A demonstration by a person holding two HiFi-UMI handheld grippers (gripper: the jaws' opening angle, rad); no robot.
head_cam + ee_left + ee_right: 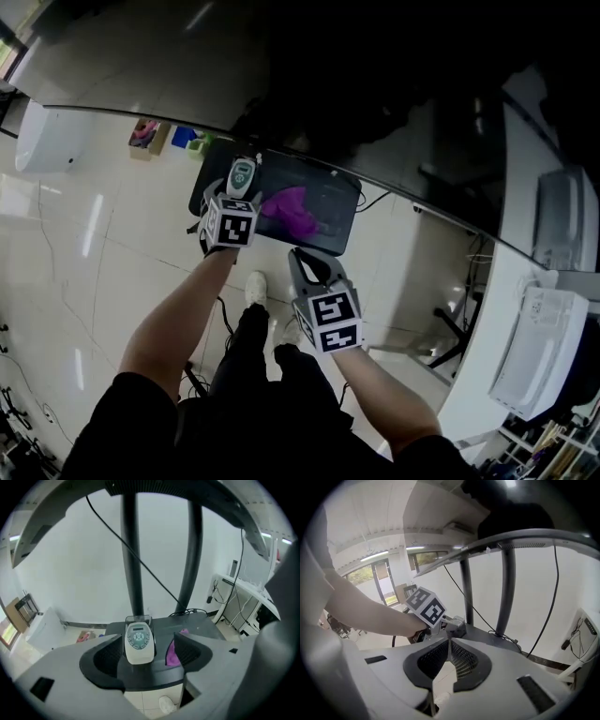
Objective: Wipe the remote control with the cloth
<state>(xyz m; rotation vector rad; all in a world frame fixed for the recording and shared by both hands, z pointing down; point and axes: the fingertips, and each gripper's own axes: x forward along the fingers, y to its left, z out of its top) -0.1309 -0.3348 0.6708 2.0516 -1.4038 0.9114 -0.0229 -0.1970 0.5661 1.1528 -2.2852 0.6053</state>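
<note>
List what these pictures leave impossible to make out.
- Purple cloth, left gripper view: mostly hidden behind one of the left gripper's fingers.
- Remote control, head view: near end covered by that gripper's marker cube; button labels too small in any view.
- Table, right gripper view: mostly blocked by the left gripper and the person's arm.
</note>
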